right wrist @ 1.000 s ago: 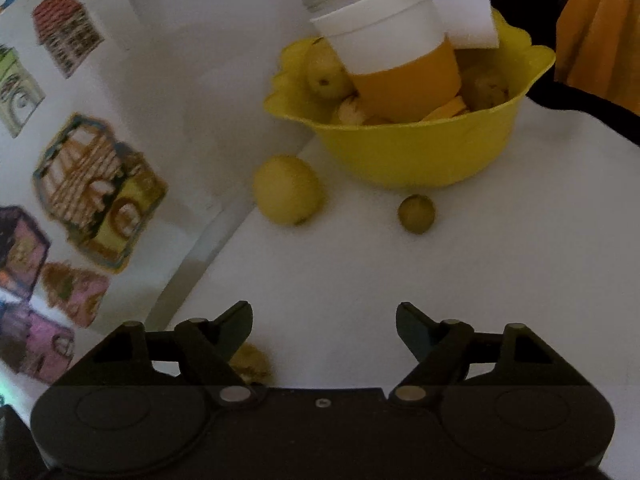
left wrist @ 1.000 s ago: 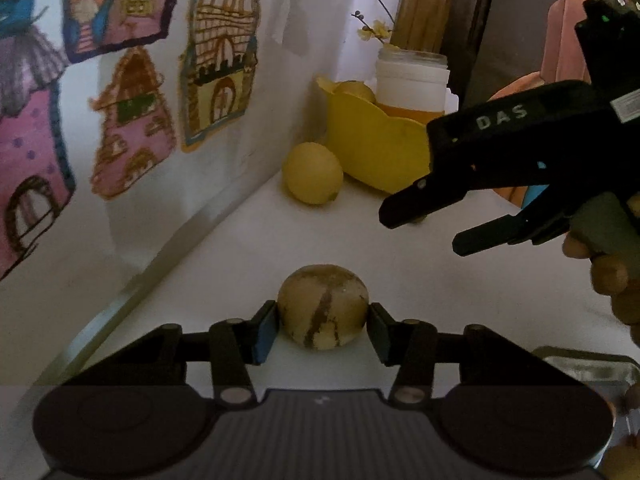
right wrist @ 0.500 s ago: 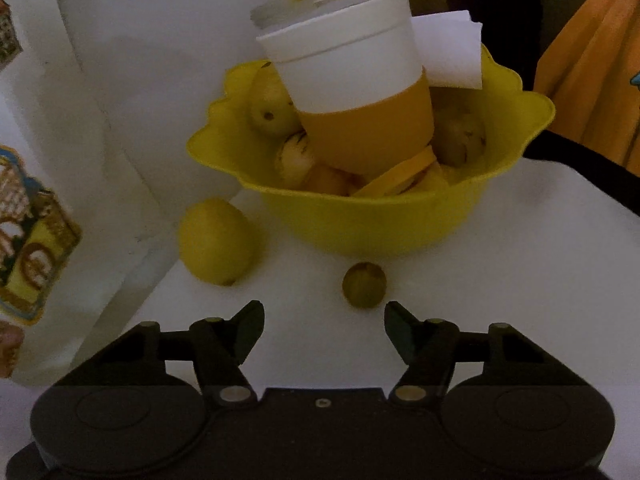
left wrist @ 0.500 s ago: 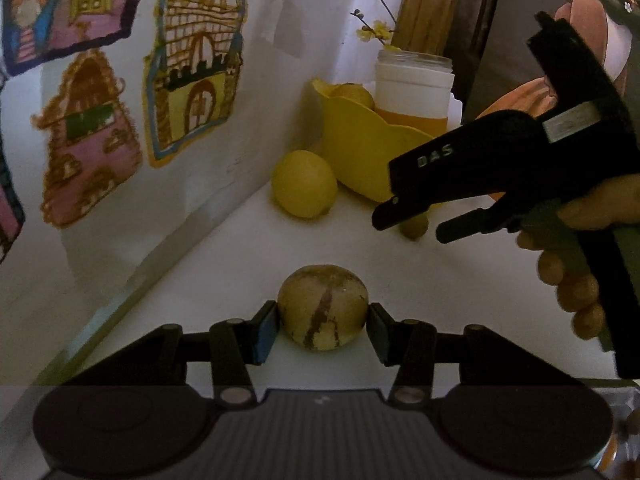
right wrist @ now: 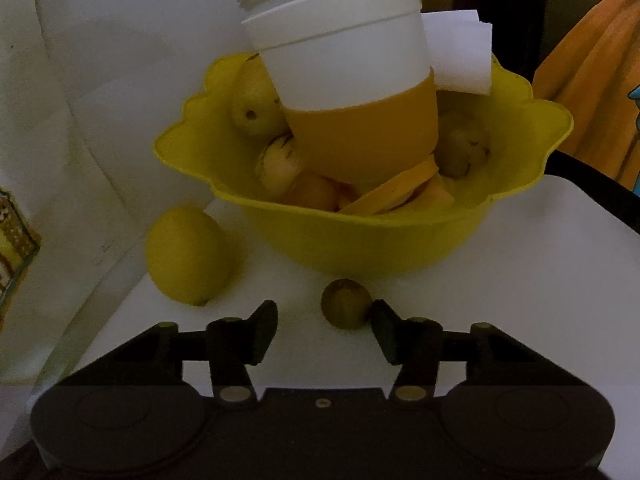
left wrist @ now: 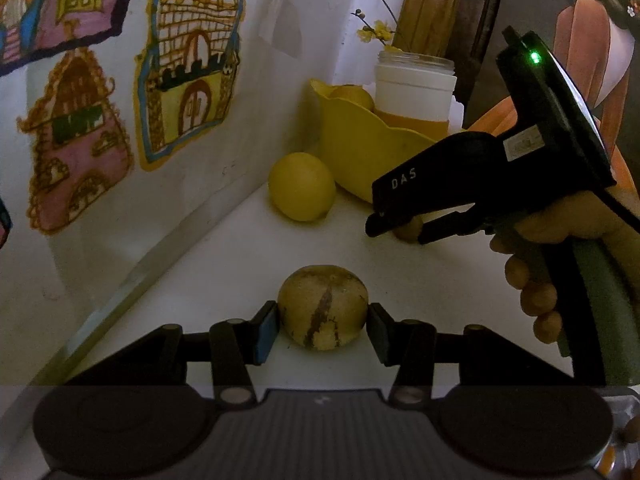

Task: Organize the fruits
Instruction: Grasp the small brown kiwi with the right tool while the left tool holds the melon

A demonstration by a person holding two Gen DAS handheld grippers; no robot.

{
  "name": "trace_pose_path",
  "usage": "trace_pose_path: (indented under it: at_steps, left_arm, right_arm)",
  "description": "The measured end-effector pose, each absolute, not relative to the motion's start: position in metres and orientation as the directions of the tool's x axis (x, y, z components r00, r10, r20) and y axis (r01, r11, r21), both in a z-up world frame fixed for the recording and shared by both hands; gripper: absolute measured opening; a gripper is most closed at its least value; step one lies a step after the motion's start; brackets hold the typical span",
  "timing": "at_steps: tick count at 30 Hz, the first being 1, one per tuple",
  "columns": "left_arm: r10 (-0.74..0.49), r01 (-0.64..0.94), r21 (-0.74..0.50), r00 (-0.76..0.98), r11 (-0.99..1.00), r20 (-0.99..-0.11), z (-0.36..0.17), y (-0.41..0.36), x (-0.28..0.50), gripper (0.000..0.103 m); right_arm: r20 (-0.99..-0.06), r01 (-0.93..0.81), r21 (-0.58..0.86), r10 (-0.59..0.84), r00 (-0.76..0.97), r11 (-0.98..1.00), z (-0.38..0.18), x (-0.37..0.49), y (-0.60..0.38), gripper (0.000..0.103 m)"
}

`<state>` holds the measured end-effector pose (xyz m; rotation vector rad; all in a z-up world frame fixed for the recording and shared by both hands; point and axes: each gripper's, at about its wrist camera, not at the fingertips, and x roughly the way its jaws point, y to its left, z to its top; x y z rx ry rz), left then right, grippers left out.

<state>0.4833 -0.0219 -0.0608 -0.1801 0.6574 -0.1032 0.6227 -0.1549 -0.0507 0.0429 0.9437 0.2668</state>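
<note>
Fruit sorting looks about half done, judging by how things lie. In the right wrist view, going left to right: a large yellow lemon-like fruit [right wrist: 188, 255] sits loose on the white table [right wrist: 540, 264] at lower left of the frame, just beside the yellow scalloped bowl [right wrist: 360, 240]; a small olive-brown round fruit [right wrist: 346, 303] lies at lower centre, in front of the bowl, between the spread fingers of the right gripper [right wrist: 325, 328], nearer the right-hand finger and seemingly touching it, not yet pinched. The bowl, at centre, already holds several pale fruits around a white-and-orange jar [right wrist: 352, 92], so part of the gathering seems finished. In the left wrist view, at lower centre, the left gripper [left wrist: 322, 330] pinches a tan fruit with a brown streak [left wrist: 322, 306] on both sides; whether it is lifted off the table I cannot tell. Three fruits therefore appear left outside the bowl: the yellow one, the small one and the streaked one.
</note>
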Motion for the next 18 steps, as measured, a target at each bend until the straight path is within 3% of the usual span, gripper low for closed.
trace_pose_path:
  at_steps: [3, 8, 18]
  left_arm:
    - [-0.15, 0.036, -0.199, 0.788, 0.979, -0.597, -0.061, -0.022, 0.483, 0.052]
    - [-0.149, 0.031, -0.204, 0.789, 0.978, -0.596, -0.061, -0.022, 0.483, 0.052]
    - [-0.165, 0.042, -0.216, 0.789, 0.975, -0.591, -0.061, -0.018, 0.476, 0.051]
  right_arm:
    - [-0.79, -0.211, 0.129, 0.229, 0.568, 0.969, -0.051, 0.621, -0.153, 0.046]
    - [-0.781, -0.218, 0.109, 0.219, 0.584, 0.97, -0.051, 0.606, -0.153, 0.029]
    - [-0.773, -0.221, 0.161, 0.262, 0.578, 0.962, -0.056, 0.585, -0.16, 0.029]
